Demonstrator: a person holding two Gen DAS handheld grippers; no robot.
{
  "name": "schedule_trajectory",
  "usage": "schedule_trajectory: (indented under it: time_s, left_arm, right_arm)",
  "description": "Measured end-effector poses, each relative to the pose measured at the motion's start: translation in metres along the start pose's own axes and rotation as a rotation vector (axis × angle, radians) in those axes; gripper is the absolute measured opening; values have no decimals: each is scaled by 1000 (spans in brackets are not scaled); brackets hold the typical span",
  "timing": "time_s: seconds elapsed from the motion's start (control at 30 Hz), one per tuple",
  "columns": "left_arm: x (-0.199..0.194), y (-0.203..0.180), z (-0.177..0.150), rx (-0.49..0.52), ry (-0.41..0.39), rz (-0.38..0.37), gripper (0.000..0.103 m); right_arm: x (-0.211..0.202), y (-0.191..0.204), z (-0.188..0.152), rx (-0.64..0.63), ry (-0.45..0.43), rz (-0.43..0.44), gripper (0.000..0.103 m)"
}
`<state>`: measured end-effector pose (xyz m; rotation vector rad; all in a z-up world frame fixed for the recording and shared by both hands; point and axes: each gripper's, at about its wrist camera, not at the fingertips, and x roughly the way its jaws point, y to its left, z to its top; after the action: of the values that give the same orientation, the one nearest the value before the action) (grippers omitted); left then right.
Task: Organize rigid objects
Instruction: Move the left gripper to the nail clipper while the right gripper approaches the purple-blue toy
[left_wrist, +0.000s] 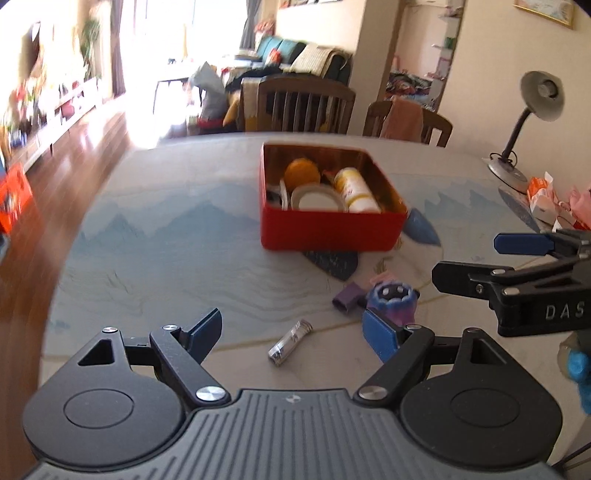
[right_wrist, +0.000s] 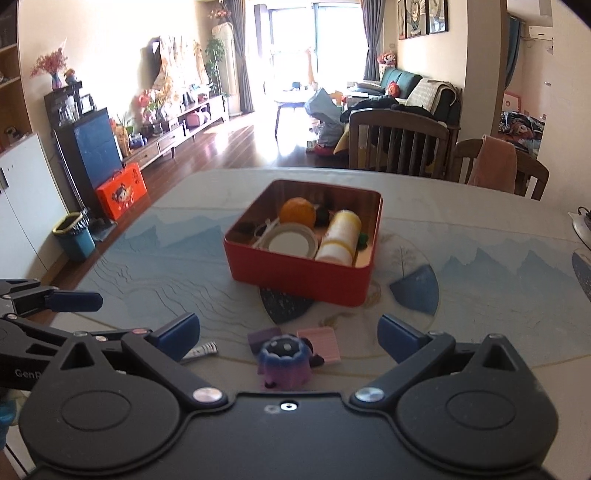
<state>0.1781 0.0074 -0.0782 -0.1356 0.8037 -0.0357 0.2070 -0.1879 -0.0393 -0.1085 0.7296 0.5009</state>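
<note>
Tabletop (right_wrist: 155, 254) has a pale cloth printed with blue mountains, in a sunny living room with a wood floor, two wooden chairs on the far side and a sofa further back.

Left tool (left_wrist: 293, 334) hangs wide open with nothing between its blue pads. Right under that gap lies a small silver cylindrical battery (left_wrist: 290, 342), long axis running diagonally, lower end toward the left tool and upper end aimed toward the box.

Just right of it are a small purple block (right_wrist: 263, 339), a round blue-purple fuzzy toy (right_wrist: 283, 361) and a pink ribbed block (right_wrist: 325, 343), bunched together. Right tool (right_wrist: 288, 338) is also spread open and empty, with the toy sitting between its fingers.

Beyond everything sits the red square metal tin (right_wrist: 295, 277), open-topped, holding an orange ball (right_wrist: 297, 211), a roll of tape (right_wrist: 291, 243) and a white-yellow bottle (right_wrist: 340, 238) lying on its side.

Grey desk lamp (left_wrist: 532, 110) stands at the far right edge.
</note>
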Motion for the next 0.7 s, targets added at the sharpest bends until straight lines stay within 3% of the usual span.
schedule_trajectory:
  time_s: [0.37, 0.7]
  left_arm:
    - [44, 1, -20, -1, 61, 36, 83]
    - [72, 3, -30, -5, 88, 75, 83]
  right_arm:
    - [34, -1, -24, 4, 104, 30, 101]
    - [59, -5, -31, 54, 160, 53, 91]
